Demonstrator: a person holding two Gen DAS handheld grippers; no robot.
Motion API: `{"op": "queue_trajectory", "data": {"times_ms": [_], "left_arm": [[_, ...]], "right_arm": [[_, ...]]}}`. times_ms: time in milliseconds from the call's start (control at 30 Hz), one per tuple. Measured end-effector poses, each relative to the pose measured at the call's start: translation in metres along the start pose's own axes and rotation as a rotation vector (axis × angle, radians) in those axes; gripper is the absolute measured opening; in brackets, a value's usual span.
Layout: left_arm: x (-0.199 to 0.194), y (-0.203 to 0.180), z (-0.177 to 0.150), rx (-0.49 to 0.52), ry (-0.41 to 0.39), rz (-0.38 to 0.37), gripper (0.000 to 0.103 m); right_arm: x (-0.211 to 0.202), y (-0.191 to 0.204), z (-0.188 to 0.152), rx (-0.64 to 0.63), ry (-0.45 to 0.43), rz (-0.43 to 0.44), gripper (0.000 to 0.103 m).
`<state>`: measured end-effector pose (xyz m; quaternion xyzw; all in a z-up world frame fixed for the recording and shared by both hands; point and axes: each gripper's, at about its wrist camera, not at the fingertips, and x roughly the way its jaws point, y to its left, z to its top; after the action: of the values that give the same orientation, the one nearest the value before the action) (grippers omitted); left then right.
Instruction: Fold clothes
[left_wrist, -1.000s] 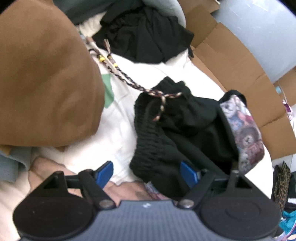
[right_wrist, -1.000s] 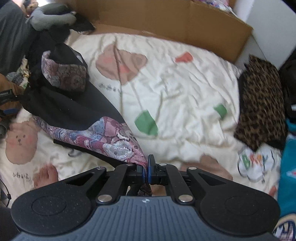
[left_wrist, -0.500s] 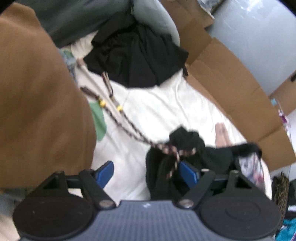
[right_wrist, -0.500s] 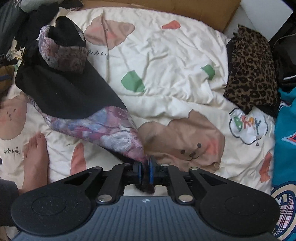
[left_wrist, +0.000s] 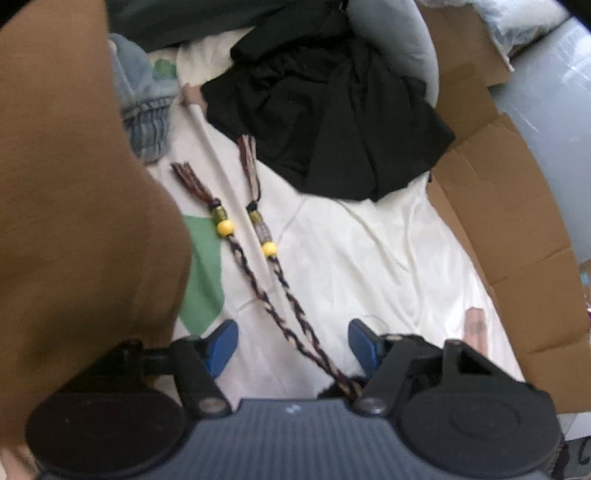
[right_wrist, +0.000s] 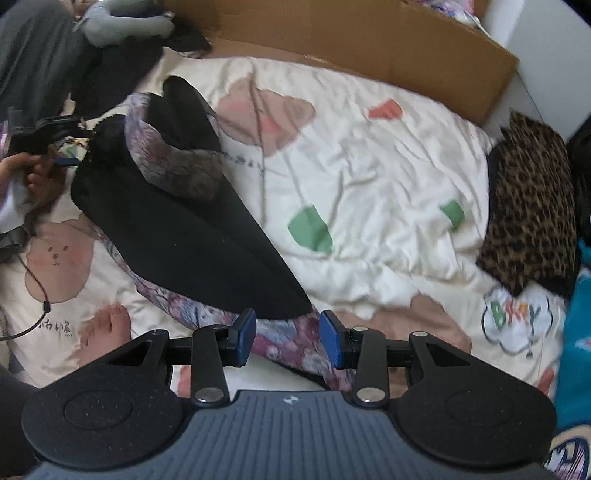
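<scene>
Spreading out the black floral garment (right_wrist: 192, 236) mid-frame on the bedsheet (right_wrist: 369, 177)
right gripper (right_wrist: 287, 338) wide, straddling its hem; left gripper (left_wrist: 293, 345) wide over braided cords (left_wrist: 273, 291)

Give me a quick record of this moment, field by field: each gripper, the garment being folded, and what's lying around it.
left gripper: open, over the braided drawstrings
right gripper: open, floral hem between the fingers, not clamped
garment: black and floral skirt, spread on the bear-print sheet
drawstring ends: yellow beads, tassels
nearby: leopard-print garment, black clothes pile, brown garment, cardboard
person: bare foot on the sheet
</scene>
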<state>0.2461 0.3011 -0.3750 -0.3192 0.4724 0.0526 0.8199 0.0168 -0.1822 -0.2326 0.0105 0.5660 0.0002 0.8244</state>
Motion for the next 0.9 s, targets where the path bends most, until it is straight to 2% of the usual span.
{"op": "queue_trajectory", "data": {"times_ms": [167,300,400,433,533,600,900], "left_arm": [[0.010,-0.002,0.010,-0.001,-0.035,0.053,0.060],[0.014,0.001,0.014,-0.008,-0.019,0.083,0.060],[0.016,0.003,0.016,-0.014,-0.008,0.105,0.051],[0.017,0.004,0.017,-0.016,-0.004,0.112,0.045],[0.020,0.006,0.019,-0.022,0.007,0.134,0.008],[0.021,0.007,0.021,-0.026,0.015,0.145,0.003],[-0.039,-0.004,0.015,0.008,-0.033,-0.026,0.002]], "right_arm": [[-0.002,0.005,0.006,-0.021,-0.027,-0.017,0.045],[0.000,0.005,0.007,-0.028,-0.031,-0.022,0.045],[0.003,0.005,0.009,-0.022,-0.033,-0.023,0.045],[0.004,0.005,0.010,-0.020,-0.036,-0.025,0.045],[0.005,0.007,0.011,-0.025,-0.047,-0.024,0.045],[0.006,0.008,0.012,-0.028,-0.052,-0.023,0.045],[-0.002,0.009,0.011,-0.024,-0.072,-0.018,0.045]]}}
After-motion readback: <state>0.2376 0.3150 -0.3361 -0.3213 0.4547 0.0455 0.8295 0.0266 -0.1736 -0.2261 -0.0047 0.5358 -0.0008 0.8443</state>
